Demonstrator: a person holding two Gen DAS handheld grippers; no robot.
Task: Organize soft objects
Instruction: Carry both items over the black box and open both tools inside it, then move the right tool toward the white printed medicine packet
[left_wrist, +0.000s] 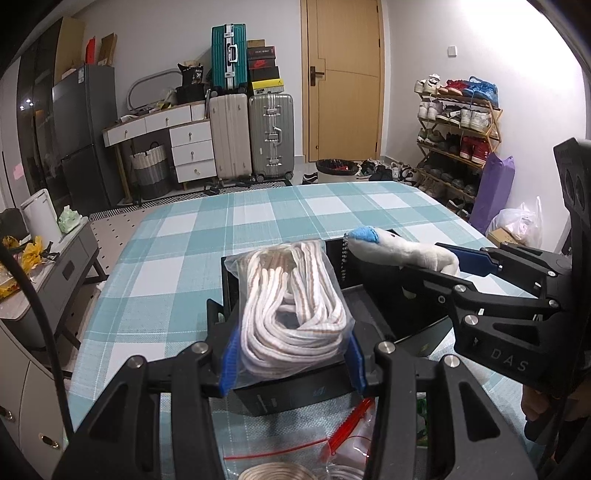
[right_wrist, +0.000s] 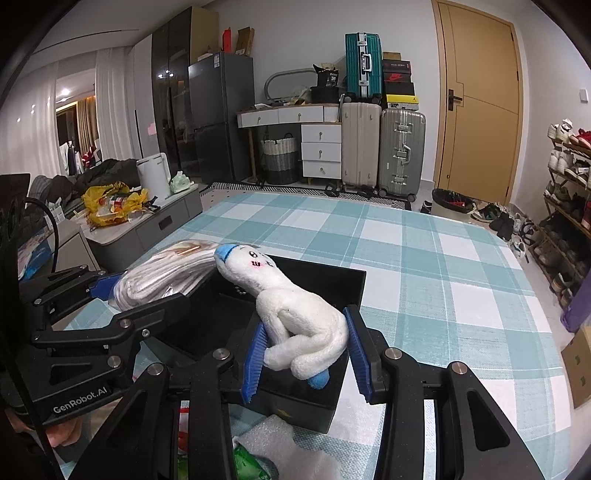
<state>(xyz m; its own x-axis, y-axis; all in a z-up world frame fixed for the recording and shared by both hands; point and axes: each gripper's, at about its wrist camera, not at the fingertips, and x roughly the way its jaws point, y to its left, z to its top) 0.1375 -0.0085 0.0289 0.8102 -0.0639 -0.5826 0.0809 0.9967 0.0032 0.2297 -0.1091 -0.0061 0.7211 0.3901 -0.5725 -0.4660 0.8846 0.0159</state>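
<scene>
My left gripper (left_wrist: 291, 363) has its jaws closed on a clear plastic bag of coiled white-and-tan cord (left_wrist: 291, 306), long axis running straight away from me over the near-left rim of the open black rectangular box (left_wrist: 373, 306). My right gripper (right_wrist: 304, 356) pinches the white plush toy with a blue cap (right_wrist: 295, 314), head pointing forward-left above the box. Both loads hang over the box on the teal checked bed (right_wrist: 424, 258). Only the right view shows the toy's face and the box's far corner; the left view shows its ball chain (left_wrist: 345, 258).
</scene>
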